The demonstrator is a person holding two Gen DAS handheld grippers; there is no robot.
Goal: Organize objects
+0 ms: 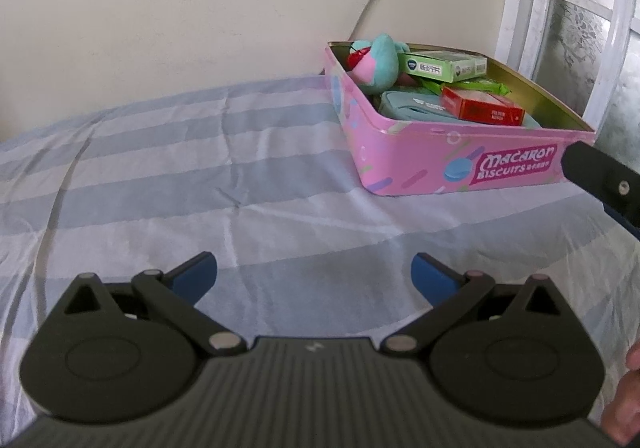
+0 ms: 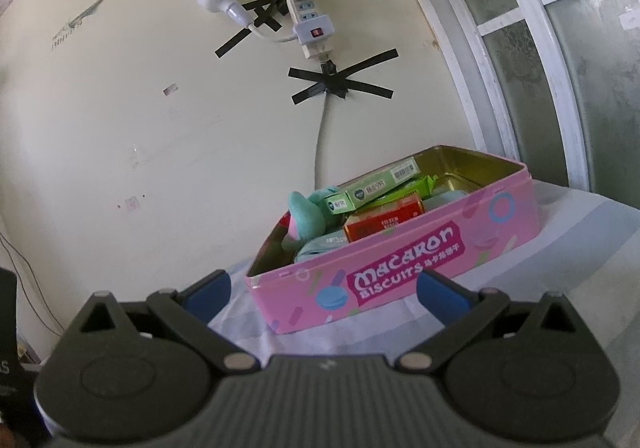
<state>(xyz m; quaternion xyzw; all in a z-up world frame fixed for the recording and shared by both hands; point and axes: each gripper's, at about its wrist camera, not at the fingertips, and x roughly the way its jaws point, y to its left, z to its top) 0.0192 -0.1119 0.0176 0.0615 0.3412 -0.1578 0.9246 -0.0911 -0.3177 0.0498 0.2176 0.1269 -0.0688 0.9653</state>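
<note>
We see the pink tin [image 1: 460, 164] at the right of the left view, filled, on the striped sheet [image 1: 200, 168]; both our left gripper [image 1: 314, 274] and right gripper [image 2: 324, 290] gape empty. Rigid, slick walls: we'd pinch its rim

So the biscuit tin [image 1: 460, 156] sits on the bed sheet [image 1: 240, 176], up at about 2 o'clock from the left gripper [image 1: 314, 274], pushed back near the wall [image 1: 200, 16]. Inside it: plush toy [image 1: 378, 62] at the far-left corner, a flat carton [image 1: 444, 66] at 3 o'clock of the toy, a small box [image 1: 482, 104] nearer the front, lying on a pouch [image 1: 416, 106]. From the right gripper [image 2: 324, 288] the tin is dead ahead at 12 o'clock, with a power strip [image 2: 306, 14] on the wall above and behind it. Window frame [image 2: 516, 60] is off at 2 o'clock.
</note>
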